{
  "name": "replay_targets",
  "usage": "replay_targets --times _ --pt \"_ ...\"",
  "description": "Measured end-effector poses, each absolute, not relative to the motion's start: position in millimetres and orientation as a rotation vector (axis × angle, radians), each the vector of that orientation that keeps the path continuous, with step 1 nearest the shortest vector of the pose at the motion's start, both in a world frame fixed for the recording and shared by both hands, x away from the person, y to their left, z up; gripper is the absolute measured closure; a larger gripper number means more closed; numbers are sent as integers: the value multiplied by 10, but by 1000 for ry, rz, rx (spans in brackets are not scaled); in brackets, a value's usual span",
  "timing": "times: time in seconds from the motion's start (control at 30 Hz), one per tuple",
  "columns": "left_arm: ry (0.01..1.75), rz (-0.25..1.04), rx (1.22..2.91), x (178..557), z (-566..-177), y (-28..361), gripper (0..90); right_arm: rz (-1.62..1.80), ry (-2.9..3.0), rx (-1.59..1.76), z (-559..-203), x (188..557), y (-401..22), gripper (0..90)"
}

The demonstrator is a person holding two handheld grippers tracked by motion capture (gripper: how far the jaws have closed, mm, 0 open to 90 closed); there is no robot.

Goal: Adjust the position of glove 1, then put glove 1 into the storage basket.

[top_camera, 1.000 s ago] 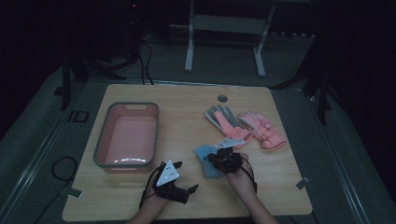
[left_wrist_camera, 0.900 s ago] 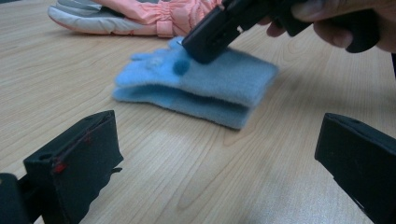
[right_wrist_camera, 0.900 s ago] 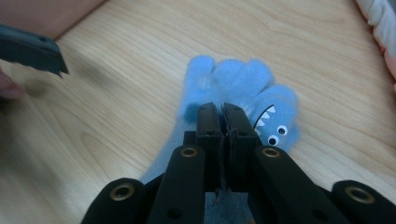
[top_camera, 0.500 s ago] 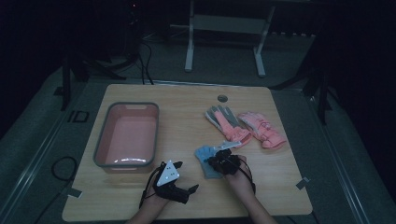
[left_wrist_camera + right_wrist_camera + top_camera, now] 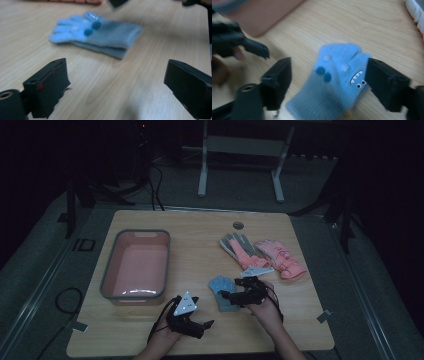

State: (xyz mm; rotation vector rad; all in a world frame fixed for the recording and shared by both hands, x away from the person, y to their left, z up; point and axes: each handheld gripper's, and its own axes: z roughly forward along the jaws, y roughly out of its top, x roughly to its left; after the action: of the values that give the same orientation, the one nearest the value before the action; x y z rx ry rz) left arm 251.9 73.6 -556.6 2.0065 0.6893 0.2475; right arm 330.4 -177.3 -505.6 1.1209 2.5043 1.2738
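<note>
Pink bin [image 5: 106, 270] with grey rim sits on the left part of the wooden table [image 5: 200, 235]; inside looks bare, just the pink floor with a bright glare along the near wall. A blurred pink corner of it shows in the right gripper view [image 5: 272, 17].

Blue gloves [image 5: 222, 292], stacked as a pair, lie flat on the table near the front edge, right of the bin and well apart from it. Right gripper view: top blue glove [image 5: 337, 77] has dark dots and a toothy monster face, fingers pointing away from the camera. Left gripper view: same gloves [image 5: 100, 35] lie ahead on the wood, cuff toward the right.

Right gripper [image 5: 232, 296] sits over the gloves; jaws have just been opening and now stand wide apart, with the glove between them, pads not pressing on it [image 5: 328, 82].

Left gripper [image 5: 202, 325] sits near the front edge below the bin, jaws wide apart with nothing between, just bare wood [image 5: 116, 92].

Grey-and-pink gloves [image 5: 240, 250] and pink gloves [image 5: 280, 257] lie farther back on the right, touching each other, outside the bin.
</note>
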Motion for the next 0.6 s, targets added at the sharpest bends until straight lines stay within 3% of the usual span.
replay_targets --times 0.07,0.2,0.6 --pt "661 224 2017 2521 -5533 713 58 1342 2521 1110 -5029 3331 -1838 137" --pt "567 207 2016 2549 -5478 683 71 1362 2542 1031 -4982 3398 -1949 153" --pt "283 305 2138 2760 -5434 346 299 1424 2693 891 -5120 3692 -1907 142"
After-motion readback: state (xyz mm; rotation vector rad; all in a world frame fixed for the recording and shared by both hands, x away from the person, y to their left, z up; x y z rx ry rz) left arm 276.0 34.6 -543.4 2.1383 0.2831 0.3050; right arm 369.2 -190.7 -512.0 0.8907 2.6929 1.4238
